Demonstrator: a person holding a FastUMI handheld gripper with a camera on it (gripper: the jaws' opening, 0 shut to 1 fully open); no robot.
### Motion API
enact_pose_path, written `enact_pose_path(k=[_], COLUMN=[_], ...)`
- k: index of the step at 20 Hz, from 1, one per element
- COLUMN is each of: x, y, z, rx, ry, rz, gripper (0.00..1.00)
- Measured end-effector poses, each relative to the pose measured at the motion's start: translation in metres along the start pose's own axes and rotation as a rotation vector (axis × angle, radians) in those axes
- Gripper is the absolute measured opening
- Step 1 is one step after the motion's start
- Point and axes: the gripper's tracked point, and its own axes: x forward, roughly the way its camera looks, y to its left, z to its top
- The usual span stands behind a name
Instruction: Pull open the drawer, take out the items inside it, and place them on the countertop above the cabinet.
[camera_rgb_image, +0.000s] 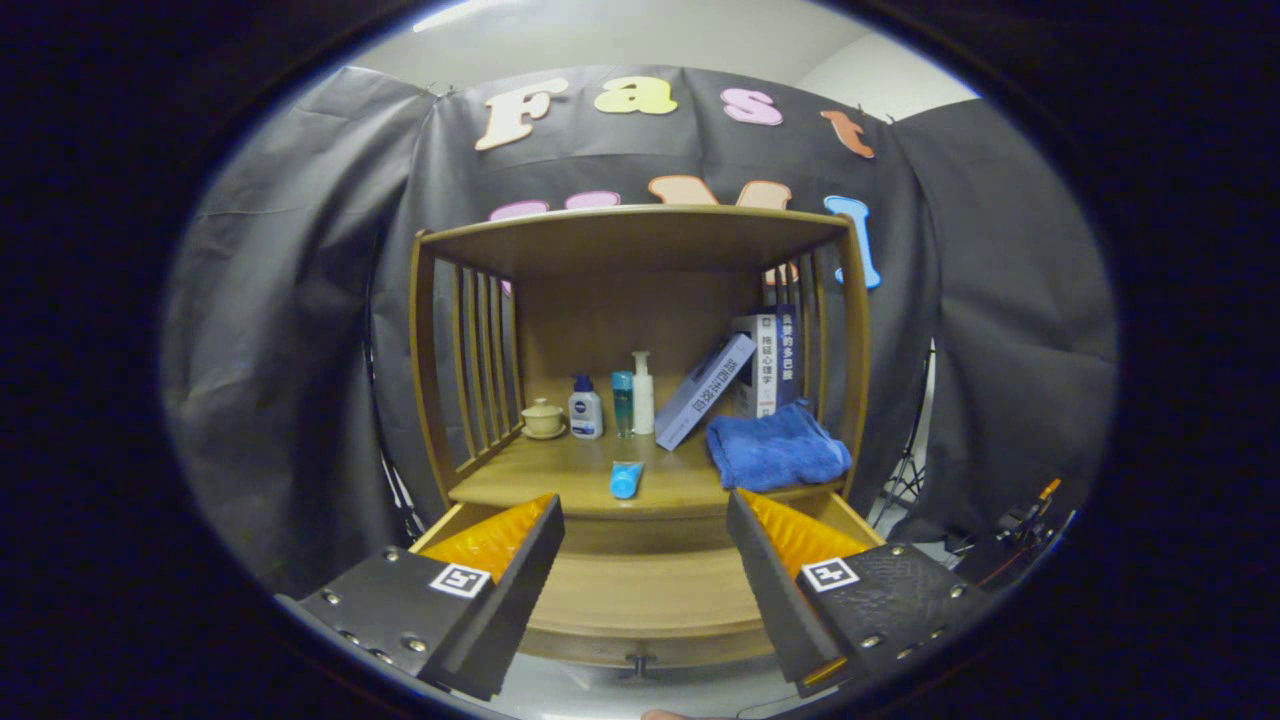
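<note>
Evidently the drawer (640, 590) is already pulled out from under the countertop (560, 480) of the wooden cabinet (640, 230), its knob (637, 662) showing at the near front edge. The gripper (645, 540) is held above the open drawer with its fingers spread wide and nothing between them — released, not clenched on anything. Between the fingers only bare wooden drawer floor is seen; no item can be made out inside it, though the corners are hidden behind the fingers, so it cannot be said with certainty that the drawer is emptied.

On the countertop, just beyond the fingers, a small blue tube (626, 479) lies on its side near the front edge, and a folded blue towel (775, 447) rests beside it to the right, also close to the front. Their placement near the edge is judged to suit things set down from the drawer — put where the reach is shortest. Further back, things are stood upright against the rear panel: a small lidded cup (543, 417), a dark-capped bottle (585, 408), a slim teal bottle (622, 403), and a white pump bottle (642, 393). A flat box (704, 390) is leaned at a slant against upright books (772, 360), which are propped by the right-hand slats.

The task is judged to be near its end, or complete.
</note>
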Motion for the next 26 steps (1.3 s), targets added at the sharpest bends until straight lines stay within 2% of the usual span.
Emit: enact_pose_path(k=[3,7,15,19,21,22,26], x=[-0.013,-0.017,-0.010,0.001,0.004,0.009,0.014], y=[-0.011,-0.020,-0.020,-0.014,-0.008,-0.009,-0.009], z=[-0.011,-0.049,-0.127,-0.160,-0.181,-0.174,-0.176], rx=[0.007,0.005,0.055,0.025,0.031,0.045,0.023], ry=[-0.023,-0.013,0.051,0.069,0.119,0.063,-0.021], rz=[-0.026,-0.043,-0.041,-0.039,-0.021,-0.023,-0.011], gripper=[0.97,0.97,0.98,0.98,0.98,0.98,0.99])
